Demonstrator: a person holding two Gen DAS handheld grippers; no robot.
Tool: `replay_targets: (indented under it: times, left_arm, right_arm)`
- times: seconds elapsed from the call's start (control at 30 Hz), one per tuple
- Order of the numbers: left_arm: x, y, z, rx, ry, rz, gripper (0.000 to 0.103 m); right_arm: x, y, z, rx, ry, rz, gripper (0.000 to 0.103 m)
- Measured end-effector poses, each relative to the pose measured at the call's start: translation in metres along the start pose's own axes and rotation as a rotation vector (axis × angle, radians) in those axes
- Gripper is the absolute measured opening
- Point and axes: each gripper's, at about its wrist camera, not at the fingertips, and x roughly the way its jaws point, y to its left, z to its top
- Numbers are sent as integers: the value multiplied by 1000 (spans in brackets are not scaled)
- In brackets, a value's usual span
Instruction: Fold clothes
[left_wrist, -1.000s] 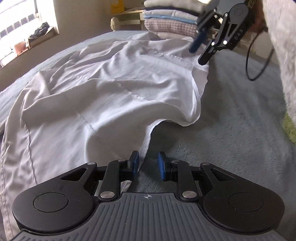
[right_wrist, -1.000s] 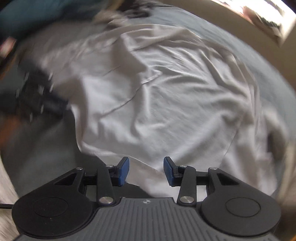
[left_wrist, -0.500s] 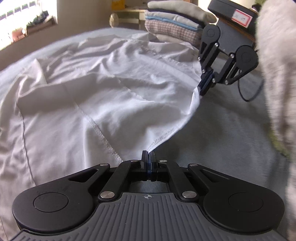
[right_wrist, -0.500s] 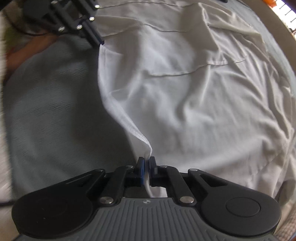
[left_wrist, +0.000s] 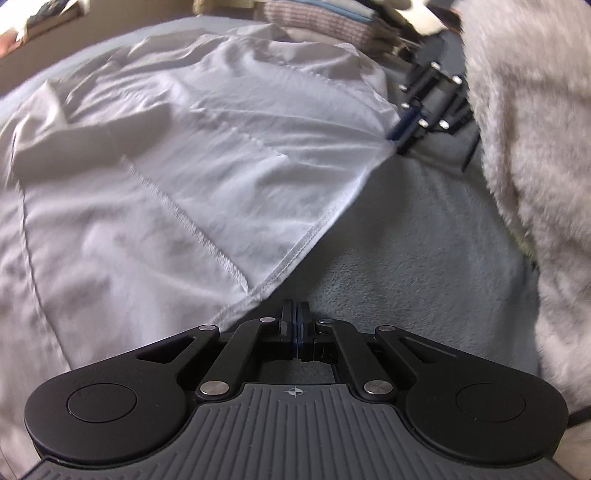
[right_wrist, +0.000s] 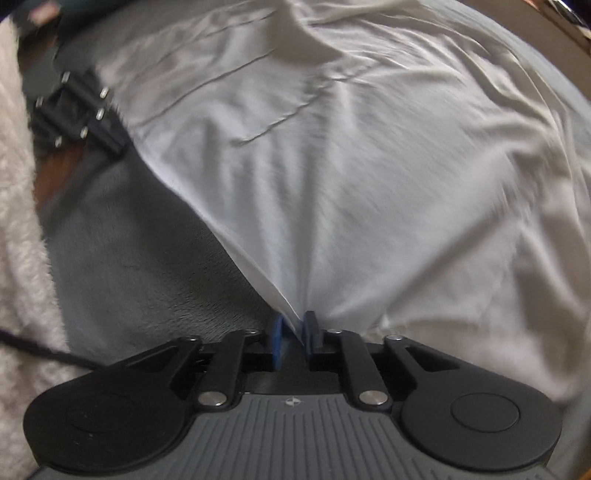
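The white garment (left_wrist: 155, 177) lies spread over the grey bed cover (left_wrist: 424, 251), filling the left and centre of both views. The left hand-held gripper (left_wrist: 296, 325) is clenched at the hem's lower end. The right hand-held gripper (right_wrist: 293, 332), bottom centre of its own view, pinches the garment's edge, fabric fanning upward from it. A stack of folded clothes (left_wrist: 325, 22) sits along the top edge.
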Motion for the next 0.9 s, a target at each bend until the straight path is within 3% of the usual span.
replay_targets:
  times: [0.07,0.23,0.4,0.43,0.53,0.57,0.67,0.8,0.9]
  left_arm:
    - [-7,5,-4,-65,-1,-22,0]
    - [-35,23,-16,-230,-41,6,1]
    - [-84,56,-27,-443,-178,149,6]
    - [-93,65,-30,-488,-204,190,14]
    - [-116,88,-40,-605,-267,362,51]
    - [-121,96,-44,-645,-276,427,62]
    - [-128,121,-54,-749,-270,554,63]
    - [-111,138,-59,-763,-182,595,63]
    - [-105,142,-65,-792,-171,597,63]
  right_arm:
    - [-6,-5,-9,54,-9,22,32]
    - [-24,-24,-29,184,-33,37,34]
    - [-71,-60,-24,378,-262,-16,34]
    - [-80,-68,-22,418,-312,-26,34]
    - [-107,-90,-15,529,-459,-53,34]
    - [-112,-94,-5,539,-504,-53,34]
    - [-103,-95,44,563,-579,21,34]
    - [-85,-95,114,590,-647,153,34]
    - [-71,-94,166,609,-697,254,34]
